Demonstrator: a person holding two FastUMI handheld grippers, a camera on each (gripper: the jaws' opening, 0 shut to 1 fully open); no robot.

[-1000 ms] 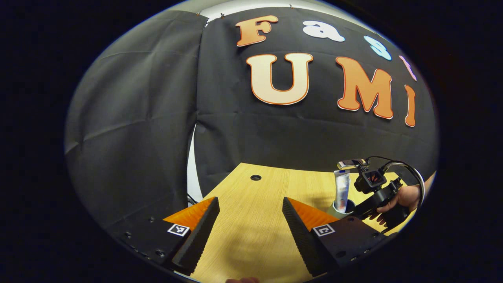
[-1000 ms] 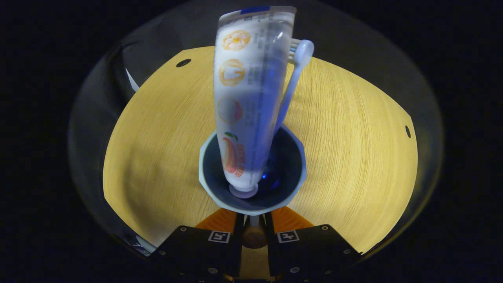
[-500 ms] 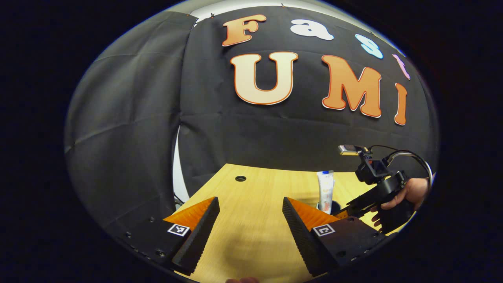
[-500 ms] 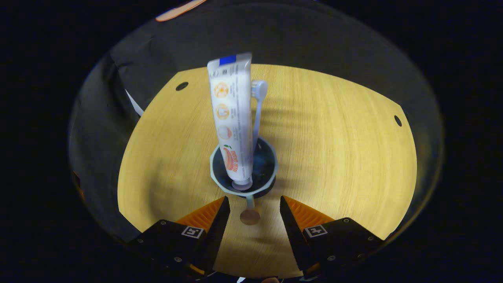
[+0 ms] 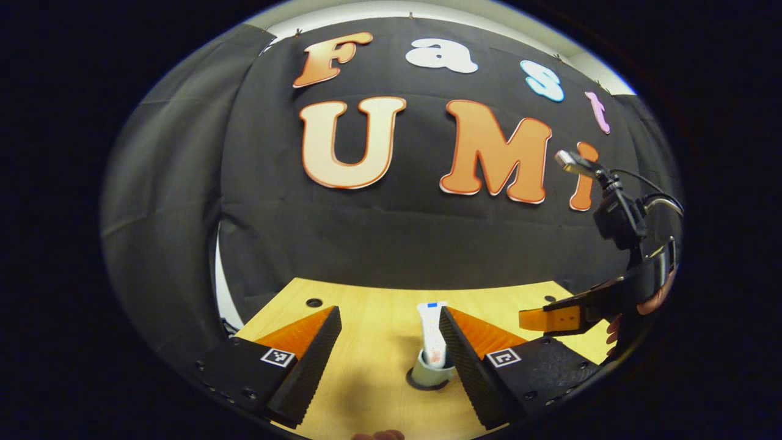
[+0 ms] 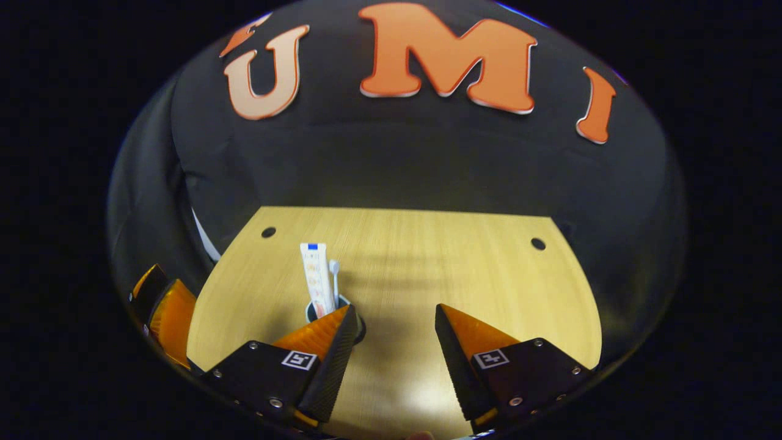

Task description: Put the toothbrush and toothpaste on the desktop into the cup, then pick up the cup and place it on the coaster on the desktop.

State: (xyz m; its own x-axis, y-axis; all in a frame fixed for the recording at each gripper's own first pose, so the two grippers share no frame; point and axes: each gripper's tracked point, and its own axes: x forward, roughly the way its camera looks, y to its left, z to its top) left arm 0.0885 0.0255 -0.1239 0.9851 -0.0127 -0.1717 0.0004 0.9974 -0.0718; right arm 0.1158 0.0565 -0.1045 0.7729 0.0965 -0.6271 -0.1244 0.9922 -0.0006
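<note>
A pale cup (image 5: pixel 427 374) stands upright on a dark round coaster (image 5: pixel 413 384) on the wooden desktop. A white toothpaste tube (image 5: pixel 431 333) stands in the cup. In the right gripper view the cup (image 6: pixel 314 313), the tube (image 6: pixel 316 278) and a white toothbrush (image 6: pixel 334 282) sit just behind my right gripper's left finger. My left gripper (image 5: pixel 388 315) is open, with the cup a little beyond its right finger. My right gripper (image 6: pixel 394 308) is open and holds nothing, raised and apart from the cup. It also shows as the right gripper (image 5: pixel 526 319) at the far right of the left gripper view.
The wooden desktop (image 6: pixel 440 256) has small round holes (image 6: pixel 268 232) near its back corners. Black cloth walls close the back and left. A hand (image 5: pixel 654 299) holds the right gripper. Part of the left gripper (image 6: pixel 164 315) shows at the left edge.
My right gripper let go of the cup, opened and drew back and up. The cup with toothpaste and toothbrush now stands alone on the coaster. The left gripper view swung right.
</note>
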